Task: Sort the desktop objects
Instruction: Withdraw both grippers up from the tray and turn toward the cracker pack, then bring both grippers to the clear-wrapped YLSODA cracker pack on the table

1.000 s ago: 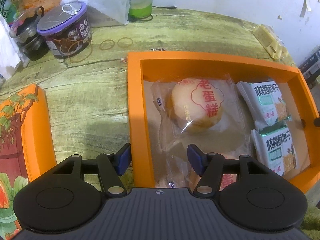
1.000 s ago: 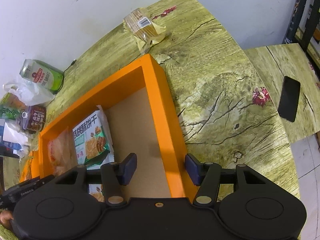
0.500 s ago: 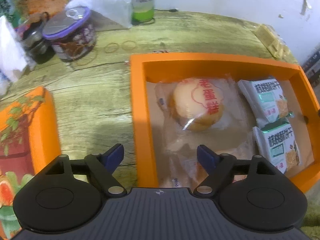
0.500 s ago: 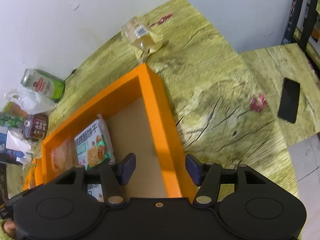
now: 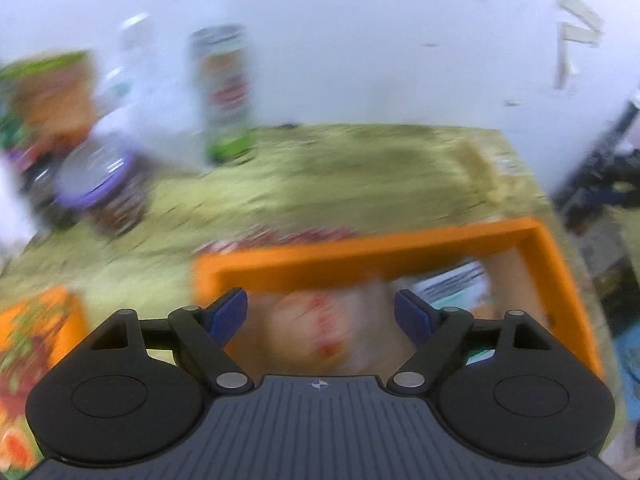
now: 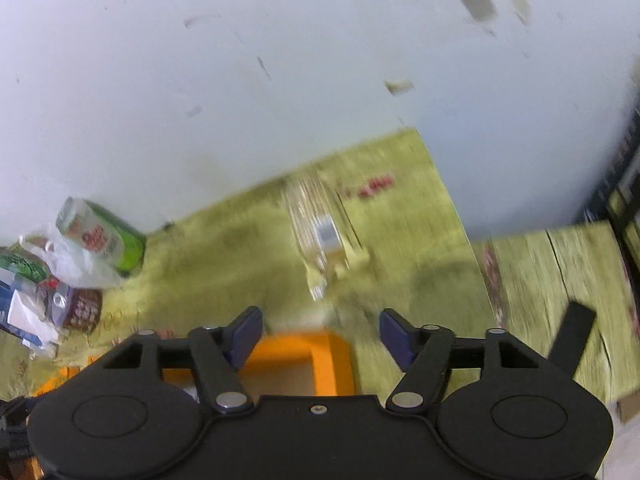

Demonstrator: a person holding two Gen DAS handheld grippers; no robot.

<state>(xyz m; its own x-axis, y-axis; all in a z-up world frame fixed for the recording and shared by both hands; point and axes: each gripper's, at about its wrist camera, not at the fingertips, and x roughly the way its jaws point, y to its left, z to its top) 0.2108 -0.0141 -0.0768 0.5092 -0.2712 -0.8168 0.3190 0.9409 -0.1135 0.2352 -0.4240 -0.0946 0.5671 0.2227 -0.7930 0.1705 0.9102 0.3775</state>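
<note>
Tongs on the left hand, the left gripper (image 5: 320, 314), stand wide with nothing between the blue pads (image 5: 227, 313); they hang above the near part of the orange tray (image 5: 548, 256). Below the gap lies a round cake in clear wrap (image 5: 320, 326), inside the tray; right of it a white-green biscuit packet (image 5: 456, 286), also inside. All blurred. Far left on the green wood-print table (image 5: 340, 168): a purple-lidded tub (image 5: 98, 184), a tall can (image 5: 226, 88) upright near the wall, a clear plastic bag (image 5: 136, 120). Near left, an orange printed box (image 5: 36, 344).

Right gripper (image 6: 320, 336) jaws are opening, nothing between them, over the tray's far right corner (image 6: 332, 350). Beyond it, apart from the tray, a clear-wrapped snack pack (image 6: 324, 236) lies on the table. Far left the same can (image 6: 100, 236), bag and tub (image 6: 82, 310). Right, on a second table surface (image 6: 560, 280), a black phone (image 6: 572, 334).
</note>
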